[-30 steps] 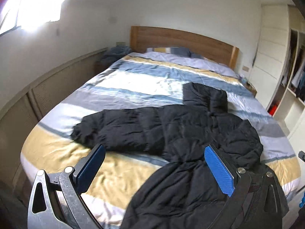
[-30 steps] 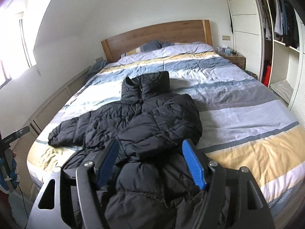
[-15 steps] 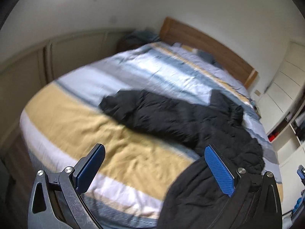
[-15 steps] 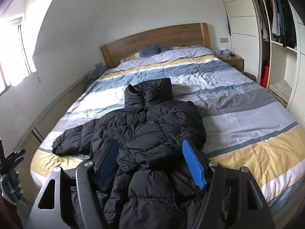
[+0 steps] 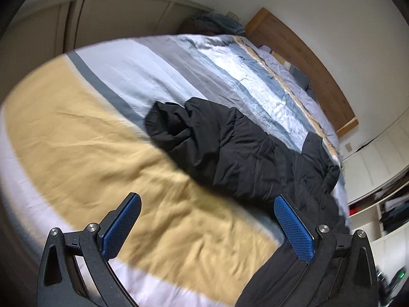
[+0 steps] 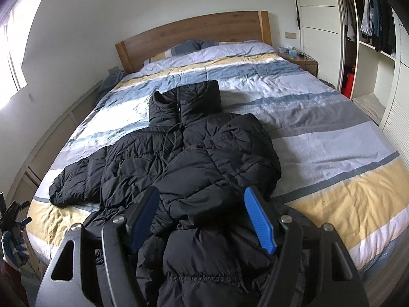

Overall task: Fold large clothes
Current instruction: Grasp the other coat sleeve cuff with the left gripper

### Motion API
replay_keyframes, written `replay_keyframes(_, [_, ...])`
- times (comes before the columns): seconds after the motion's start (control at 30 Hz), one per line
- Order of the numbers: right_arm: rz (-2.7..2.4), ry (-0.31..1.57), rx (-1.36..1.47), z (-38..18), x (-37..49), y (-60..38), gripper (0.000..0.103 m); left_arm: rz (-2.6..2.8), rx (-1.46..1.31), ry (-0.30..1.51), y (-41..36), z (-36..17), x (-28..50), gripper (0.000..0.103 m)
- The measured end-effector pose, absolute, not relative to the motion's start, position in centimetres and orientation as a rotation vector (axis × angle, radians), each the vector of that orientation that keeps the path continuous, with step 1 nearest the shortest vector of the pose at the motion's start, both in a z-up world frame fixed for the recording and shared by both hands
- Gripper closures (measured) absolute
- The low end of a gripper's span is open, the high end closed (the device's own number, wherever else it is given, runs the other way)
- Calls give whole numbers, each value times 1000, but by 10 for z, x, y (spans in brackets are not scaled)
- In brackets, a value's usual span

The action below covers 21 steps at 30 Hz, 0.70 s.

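A black puffer jacket (image 6: 204, 158) lies front up on the striped bed (image 6: 332, 138), hood toward the headboard and hem hanging over the foot edge. One sleeve is folded across the chest. The other sleeve (image 5: 204, 138) stretches out to the left, its cuff (image 5: 166, 122) on the grey stripe. My left gripper (image 5: 207, 197) is open over the yellow stripe, short of that sleeve, with nothing between its pads. My right gripper (image 6: 201, 190) hovers open above the folded sleeve and lower front without pressing on the fabric. At the left edge of the right wrist view a gloved hand (image 6: 12, 245) holds the left gripper.
A wooden headboard (image 6: 194, 33) and pillows (image 6: 194, 46) are at the far end. A nightstand (image 6: 301, 61) and an open wardrobe (image 6: 368, 25) with hanging clothes stand to the right. Panelled cupboards (image 5: 115, 18) run along the left side of the bed.
The left gripper has swung left and down toward the bed's near left corner and rolled, so the outstretched sleeve now lies ahead of it. The right gripper shifted slightly. The jacket has not moved.
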State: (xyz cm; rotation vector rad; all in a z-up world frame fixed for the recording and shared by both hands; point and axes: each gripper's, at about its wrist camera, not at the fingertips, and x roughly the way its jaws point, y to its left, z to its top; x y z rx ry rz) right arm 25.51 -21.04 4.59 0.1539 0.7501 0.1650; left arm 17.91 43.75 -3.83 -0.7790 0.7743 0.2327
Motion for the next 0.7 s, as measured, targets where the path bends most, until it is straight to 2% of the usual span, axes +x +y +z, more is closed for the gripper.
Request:
replay_keyframes(0.13, [128,769,139,41,261,-210,35,208,-863,795,445,-63,212,6])
replay_keyframes(0.2, [106,779,123,39,262,-212,35,201,-911,798,450,-77,227,12])
replay_keyframes(0.47, [36,789,120,37,261,-229,35,231,-1063,799,477,-119,251,15])
replay_keyframes(0.63, [17,799,110,35,259,-232,35,211,-1124,800,482,-133,265,30])
replay_keyframes(0.7, [14,799,101,36,258,-231,35,201,-1145,800,482,-134,269,43])
